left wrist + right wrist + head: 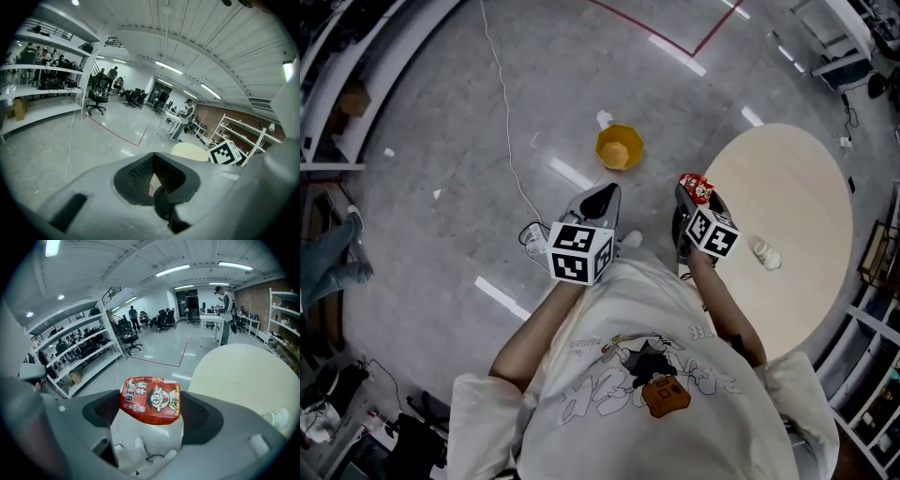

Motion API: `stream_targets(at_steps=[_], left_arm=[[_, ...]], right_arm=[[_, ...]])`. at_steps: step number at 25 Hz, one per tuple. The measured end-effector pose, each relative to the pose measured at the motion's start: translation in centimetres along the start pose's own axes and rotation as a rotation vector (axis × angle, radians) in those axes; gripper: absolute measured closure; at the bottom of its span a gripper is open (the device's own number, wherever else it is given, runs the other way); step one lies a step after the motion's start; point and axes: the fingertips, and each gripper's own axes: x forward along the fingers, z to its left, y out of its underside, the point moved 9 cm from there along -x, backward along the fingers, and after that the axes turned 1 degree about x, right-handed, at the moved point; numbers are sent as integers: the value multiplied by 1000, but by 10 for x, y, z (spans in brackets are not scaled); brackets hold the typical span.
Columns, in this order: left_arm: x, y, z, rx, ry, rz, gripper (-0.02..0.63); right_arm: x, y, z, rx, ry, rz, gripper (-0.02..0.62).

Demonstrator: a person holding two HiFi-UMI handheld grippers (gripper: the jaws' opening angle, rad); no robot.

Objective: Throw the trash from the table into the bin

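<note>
Two hand-held grippers stick out in front of a person in a white printed T-shirt [628, 394], both angled down toward the grey floor. The right gripper [150, 404] is clamped on a small red carton with a cartoon face printed on it [696, 188]. Its dark pads press on the carton's two sides, and the carton stands up out of the jaws, clear of the tabletop. The left gripper [153, 161] carries nothing. Its jaws are together at the tips, with only a thin wedge of floor showing between the ribbed pads. A yellow plastic bin [619, 147] sits on the floor just ahead of the left gripper's tips, and ahead and to the left of the right one. A round pale wooden table [797, 187] lies to the right of the right gripper, and a white crumpled piece of trash [766, 254] rests on it just beside that gripper's marker cube. A thin white cable [502, 112] trails over the floor to the left of the left gripper.
</note>
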Motion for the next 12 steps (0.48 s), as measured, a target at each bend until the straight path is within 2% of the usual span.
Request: stream_targets(at_steps=[12], left_arm=[[-18,-16,49,-50,-12,-28,606]], right_arm=[[11,-33,76,-58,-99,-26,183]])
